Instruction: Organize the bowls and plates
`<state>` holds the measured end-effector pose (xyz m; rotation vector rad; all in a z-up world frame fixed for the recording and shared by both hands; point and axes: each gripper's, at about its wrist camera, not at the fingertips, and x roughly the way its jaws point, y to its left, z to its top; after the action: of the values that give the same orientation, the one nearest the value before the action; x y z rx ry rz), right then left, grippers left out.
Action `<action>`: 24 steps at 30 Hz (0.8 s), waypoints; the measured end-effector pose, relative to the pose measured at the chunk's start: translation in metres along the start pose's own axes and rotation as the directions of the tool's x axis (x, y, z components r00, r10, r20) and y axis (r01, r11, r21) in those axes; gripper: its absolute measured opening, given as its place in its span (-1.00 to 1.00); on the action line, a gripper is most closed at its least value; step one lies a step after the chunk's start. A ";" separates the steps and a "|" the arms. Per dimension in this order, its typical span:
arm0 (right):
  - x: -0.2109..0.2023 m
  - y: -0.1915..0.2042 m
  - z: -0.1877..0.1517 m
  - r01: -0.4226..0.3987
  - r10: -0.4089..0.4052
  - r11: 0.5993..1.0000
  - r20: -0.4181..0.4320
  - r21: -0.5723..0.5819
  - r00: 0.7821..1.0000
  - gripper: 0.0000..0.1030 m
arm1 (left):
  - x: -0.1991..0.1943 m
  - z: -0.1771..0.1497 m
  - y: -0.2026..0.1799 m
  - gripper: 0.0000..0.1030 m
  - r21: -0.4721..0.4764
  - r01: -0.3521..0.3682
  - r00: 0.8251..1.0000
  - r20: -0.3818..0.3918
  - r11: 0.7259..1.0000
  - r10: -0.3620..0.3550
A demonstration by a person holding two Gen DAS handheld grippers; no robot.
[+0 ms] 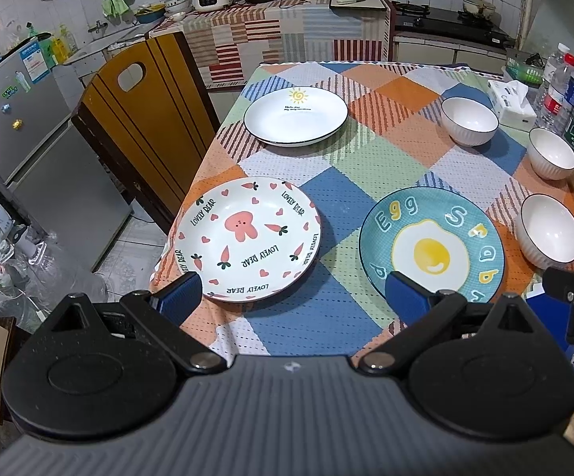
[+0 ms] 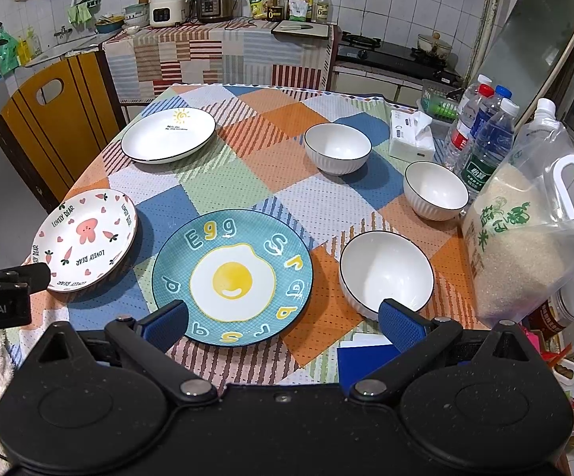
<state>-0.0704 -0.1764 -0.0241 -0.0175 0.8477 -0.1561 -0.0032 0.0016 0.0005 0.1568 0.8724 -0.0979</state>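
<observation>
Three plates lie apart on the checked tablecloth: a white "Lovely Bear" plate (image 1: 247,240) (image 2: 86,244) near the left edge, a teal fried-egg plate (image 1: 431,244) (image 2: 233,277) at the front, and a white sun plate (image 1: 295,115) (image 2: 168,135) at the back left. Three white bowls stand down the right side: far (image 1: 469,121) (image 2: 337,148), middle (image 1: 551,153) (image 2: 435,190), near (image 1: 550,236) (image 2: 386,273). My left gripper (image 1: 292,297) hovers open over the front edge between the bear and egg plates. Open too, my right gripper (image 2: 285,323) hangs over the front edge between the egg plate and the near bowl. Neither holds anything.
A large bag of rice (image 2: 525,234), several water bottles (image 2: 481,135) and a tissue box (image 2: 409,139) crowd the table's right side. A wooden chair (image 1: 144,119) stands at the table's left. Behind are a cloth-covered counter with cookers (image 2: 211,0) and a stove (image 2: 398,55).
</observation>
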 end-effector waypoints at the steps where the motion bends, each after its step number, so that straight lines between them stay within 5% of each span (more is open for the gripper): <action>1: 0.000 0.000 0.000 0.000 0.000 1.000 0.000 0.000 1.000 1.00 | 0.000 0.000 0.000 0.94 0.000 0.000 1.000 0.000 1.000 0.000; 17: 0.001 0.000 -0.001 0.000 0.000 1.000 0.002 -0.006 1.000 1.00 | -0.003 0.000 -0.006 0.91 0.010 0.021 1.000 0.004 1.000 -0.021; 24: 0.003 -0.005 -0.001 -0.032 0.043 0.994 0.111 -0.103 0.993 1.00 | 0.004 0.006 -0.006 0.87 0.024 0.060 0.998 0.009 0.998 -0.060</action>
<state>-0.0702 -0.1812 -0.0266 -0.1046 0.7412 -0.0761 0.0032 -0.0056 0.0003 0.1522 0.8669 -0.1651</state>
